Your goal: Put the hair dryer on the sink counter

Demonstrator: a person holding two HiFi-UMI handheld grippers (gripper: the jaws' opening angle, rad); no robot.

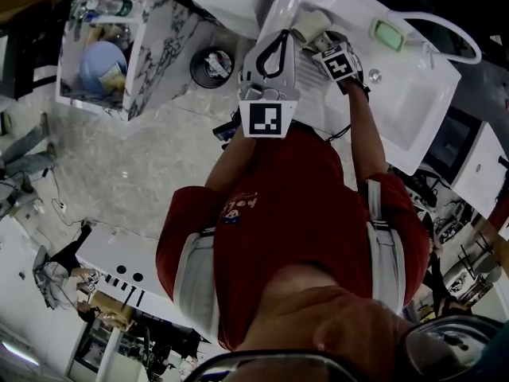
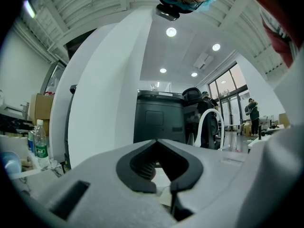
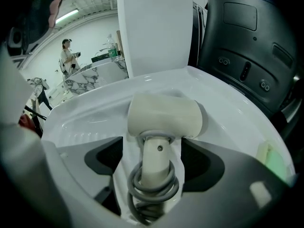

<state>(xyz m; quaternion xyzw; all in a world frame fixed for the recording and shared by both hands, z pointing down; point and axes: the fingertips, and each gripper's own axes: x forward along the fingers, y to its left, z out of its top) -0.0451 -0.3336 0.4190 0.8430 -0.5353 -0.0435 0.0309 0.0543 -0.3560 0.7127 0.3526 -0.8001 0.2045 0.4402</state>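
The cream hair dryer (image 3: 164,118) lies on the white sink counter (image 3: 85,113), its grey cord wound round the handle. My right gripper (image 3: 154,146) points steeply down over it and is open: the handle sits between the jaws with a gap on each side. In the head view the hair dryer (image 1: 312,25) rests at the counter's (image 1: 413,94) near end, with the right gripper (image 1: 322,42) just behind it. Beside it, my left gripper (image 1: 283,35) is held level and shut on nothing; in its own view the left gripper's (image 2: 156,141) tips meet.
A green soap bar (image 1: 389,34) sits on the counter's far edge. A black appliance (image 3: 251,56) and a white column (image 3: 152,27) stand behind the counter. A round bin (image 1: 211,66) and a marble-sided cabinet (image 1: 143,62) stand on the floor to the left.
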